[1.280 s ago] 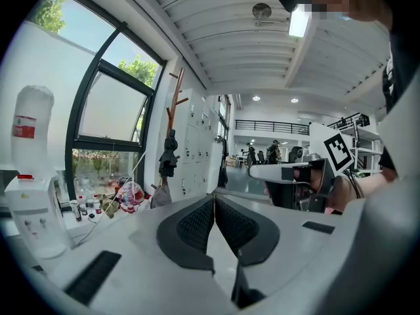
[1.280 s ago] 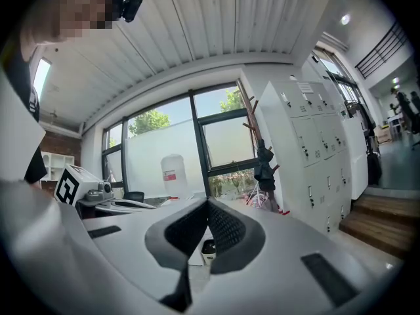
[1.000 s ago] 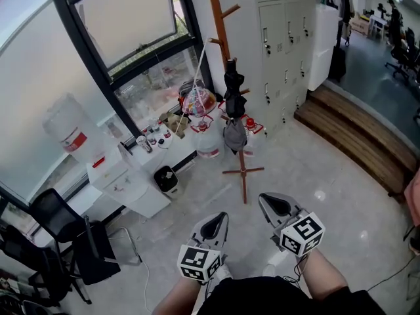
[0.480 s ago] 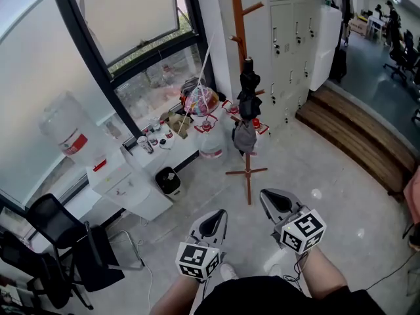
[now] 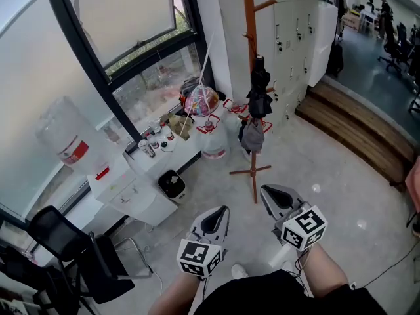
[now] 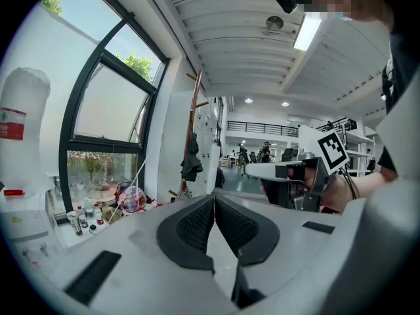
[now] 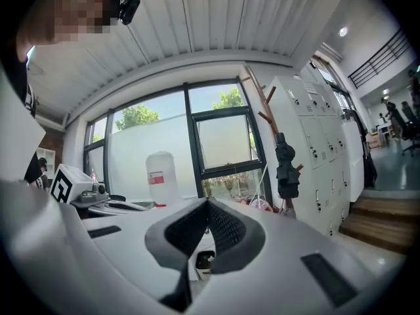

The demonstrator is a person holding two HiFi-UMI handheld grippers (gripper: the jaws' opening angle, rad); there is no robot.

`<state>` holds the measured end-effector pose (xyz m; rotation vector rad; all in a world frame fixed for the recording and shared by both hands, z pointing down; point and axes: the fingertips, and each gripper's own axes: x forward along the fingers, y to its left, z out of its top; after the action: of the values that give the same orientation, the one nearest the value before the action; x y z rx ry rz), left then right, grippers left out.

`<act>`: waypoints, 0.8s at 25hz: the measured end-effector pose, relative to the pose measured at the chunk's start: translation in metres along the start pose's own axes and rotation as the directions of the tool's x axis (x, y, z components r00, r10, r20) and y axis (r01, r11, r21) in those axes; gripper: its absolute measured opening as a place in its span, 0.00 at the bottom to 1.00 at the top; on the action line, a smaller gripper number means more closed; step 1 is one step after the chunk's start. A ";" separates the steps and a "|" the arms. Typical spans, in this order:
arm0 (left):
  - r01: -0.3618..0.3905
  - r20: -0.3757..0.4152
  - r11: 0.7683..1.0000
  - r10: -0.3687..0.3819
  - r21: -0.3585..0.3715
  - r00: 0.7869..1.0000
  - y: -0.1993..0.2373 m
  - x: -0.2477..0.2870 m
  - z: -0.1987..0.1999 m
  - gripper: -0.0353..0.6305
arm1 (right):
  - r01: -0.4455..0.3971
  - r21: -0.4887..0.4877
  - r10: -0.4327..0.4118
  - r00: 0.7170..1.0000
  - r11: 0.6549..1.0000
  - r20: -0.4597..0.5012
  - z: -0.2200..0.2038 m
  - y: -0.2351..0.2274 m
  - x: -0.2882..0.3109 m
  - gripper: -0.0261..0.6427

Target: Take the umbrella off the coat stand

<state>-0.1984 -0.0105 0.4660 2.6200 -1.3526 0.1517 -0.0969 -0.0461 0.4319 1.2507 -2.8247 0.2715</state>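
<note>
Umbrella (image 5: pixel 260 89) hangs on coat stand (image 5: pixel 249 18) — untouched

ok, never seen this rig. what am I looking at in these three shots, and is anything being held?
There is no robot here: a person holds a two-jaw gripper in each hand. The head view comes from a camera on the person's head, looking steeply down at the left gripper and the right gripper. The other two views come from cameras that ride on each gripper and look along its jaws. In both, the jaws are shut with nothing between them, so nothing is held.

Ahead on the floor stands a wooden coat stand with a black umbrella hanging on it, well beyond both grippers. By the window are a large water bottle and a small black bin. White lockers stand behind the coat stand.
</note>
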 end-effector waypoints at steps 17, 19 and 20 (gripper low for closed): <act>0.010 0.016 1.000 -0.010 -0.009 1.000 0.011 0.030 0.009 0.08 | 0.026 -0.018 -0.026 1.000 0.999 0.017 0.013 -0.025 0.015 0.12; 0.004 0.012 1.000 -0.004 -0.007 1.000 0.008 0.040 0.011 0.08 | 0.020 -0.020 -0.019 1.000 1.000 0.019 0.017 -0.037 0.015 0.12; 0.000 0.011 1.000 0.000 -0.007 1.000 0.006 0.046 0.012 0.08 | 0.016 -0.020 -0.015 1.000 1.000 0.021 0.019 -0.044 0.015 0.12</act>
<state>-0.1767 -0.0535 0.4630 2.6189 -1.3537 0.1322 -0.0740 -0.0889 0.4215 1.2785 -2.8261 0.2310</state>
